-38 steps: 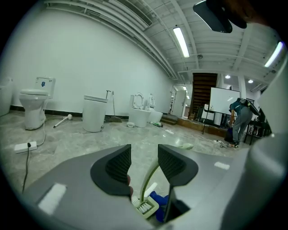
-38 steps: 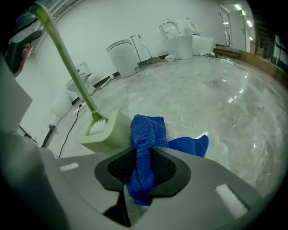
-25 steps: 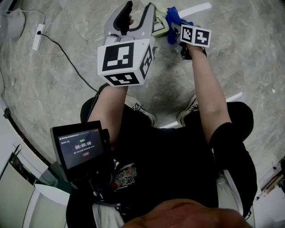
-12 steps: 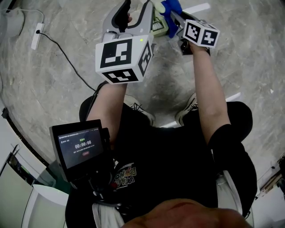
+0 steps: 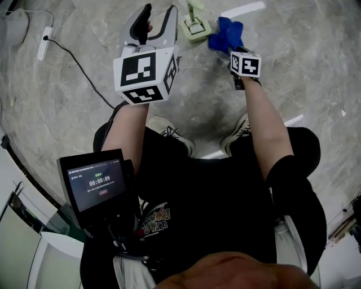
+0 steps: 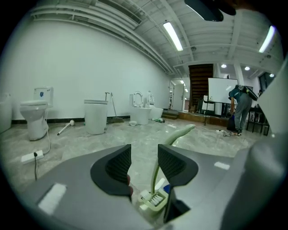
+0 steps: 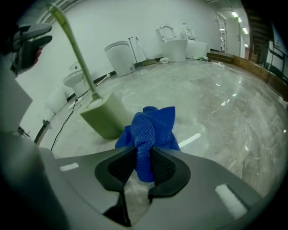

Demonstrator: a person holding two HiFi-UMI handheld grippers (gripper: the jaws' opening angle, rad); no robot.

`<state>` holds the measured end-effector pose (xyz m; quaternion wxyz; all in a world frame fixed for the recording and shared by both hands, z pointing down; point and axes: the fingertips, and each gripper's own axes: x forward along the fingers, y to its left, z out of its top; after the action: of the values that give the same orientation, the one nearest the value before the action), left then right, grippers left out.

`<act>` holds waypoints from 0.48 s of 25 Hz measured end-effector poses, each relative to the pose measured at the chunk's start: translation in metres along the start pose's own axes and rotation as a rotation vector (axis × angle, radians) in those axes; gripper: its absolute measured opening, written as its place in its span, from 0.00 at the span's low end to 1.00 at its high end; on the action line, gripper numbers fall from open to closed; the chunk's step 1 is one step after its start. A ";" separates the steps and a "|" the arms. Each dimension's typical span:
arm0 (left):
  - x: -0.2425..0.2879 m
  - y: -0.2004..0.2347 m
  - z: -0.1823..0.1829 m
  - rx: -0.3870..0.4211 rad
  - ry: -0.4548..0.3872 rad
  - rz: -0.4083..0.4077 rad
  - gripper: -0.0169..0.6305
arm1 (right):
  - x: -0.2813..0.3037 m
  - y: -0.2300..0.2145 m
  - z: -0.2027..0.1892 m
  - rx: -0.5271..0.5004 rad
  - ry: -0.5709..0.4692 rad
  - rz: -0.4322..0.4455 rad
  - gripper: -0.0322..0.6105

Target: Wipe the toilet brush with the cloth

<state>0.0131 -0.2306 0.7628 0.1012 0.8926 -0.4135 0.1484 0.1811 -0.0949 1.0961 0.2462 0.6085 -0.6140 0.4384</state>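
Observation:
A pale green toilet brush (image 5: 195, 16) stands in its square holder (image 5: 196, 29) on the marble floor ahead of me. My left gripper (image 5: 159, 14) hovers just left of it, jaws open with nothing between them. In the left gripper view the curved handle (image 6: 182, 133) rises beyond the gripper (image 6: 143, 159), above the holder (image 6: 152, 201). My right gripper (image 5: 228, 48) is shut on a bunched blue cloth (image 5: 225, 35), held low to the right of the holder. In the right gripper view the cloth (image 7: 150, 128) sticks up from the gripper (image 7: 144, 158), with the holder (image 7: 104, 117) and handle (image 7: 72, 45) behind it.
A power strip (image 5: 47, 45) with a black cable lies on the floor at the left. White tape strips (image 5: 243, 9) mark the floor. Toilets (image 6: 35, 114) and a white bin (image 6: 96, 116) line the far wall. A person (image 6: 240, 105) stands far off. My shoes (image 5: 171, 137) are below the grippers.
The right gripper has dropped down and away from the brush handle with the cloth. The left gripper has shifted slightly left, off the brush.

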 end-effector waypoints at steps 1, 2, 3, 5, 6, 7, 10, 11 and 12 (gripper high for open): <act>0.001 0.001 -0.003 -0.023 0.009 -0.001 0.32 | 0.003 0.011 -0.012 -0.031 0.021 0.015 0.20; 0.002 0.000 -0.003 -0.036 0.012 -0.003 0.32 | 0.007 0.024 -0.020 -0.073 0.035 0.038 0.20; 0.004 -0.001 -0.003 -0.035 0.009 -0.005 0.32 | 0.010 0.039 -0.024 -0.126 0.049 0.065 0.20; 0.004 -0.004 -0.002 0.007 0.004 -0.006 0.32 | 0.015 0.070 -0.032 -0.227 0.084 0.119 0.20; 0.004 -0.004 -0.004 0.033 0.008 -0.004 0.32 | 0.018 0.084 -0.036 -0.264 0.098 0.144 0.20; 0.005 -0.005 -0.007 0.051 0.015 -0.001 0.32 | 0.019 0.095 -0.038 -0.291 0.106 0.166 0.20; 0.007 -0.005 -0.010 0.047 0.028 -0.002 0.32 | 0.021 0.125 -0.036 -0.327 0.102 0.225 0.20; 0.006 -0.004 -0.009 0.037 0.028 0.000 0.32 | 0.021 0.134 -0.035 -0.327 0.098 0.244 0.20; 0.005 -0.002 -0.008 0.021 0.028 0.005 0.32 | 0.021 0.143 -0.033 -0.322 0.093 0.265 0.20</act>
<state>0.0161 -0.2309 0.7723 0.0973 0.8904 -0.4129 0.1653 0.0324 -0.0960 1.0955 0.3083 0.4543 -0.7388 0.3908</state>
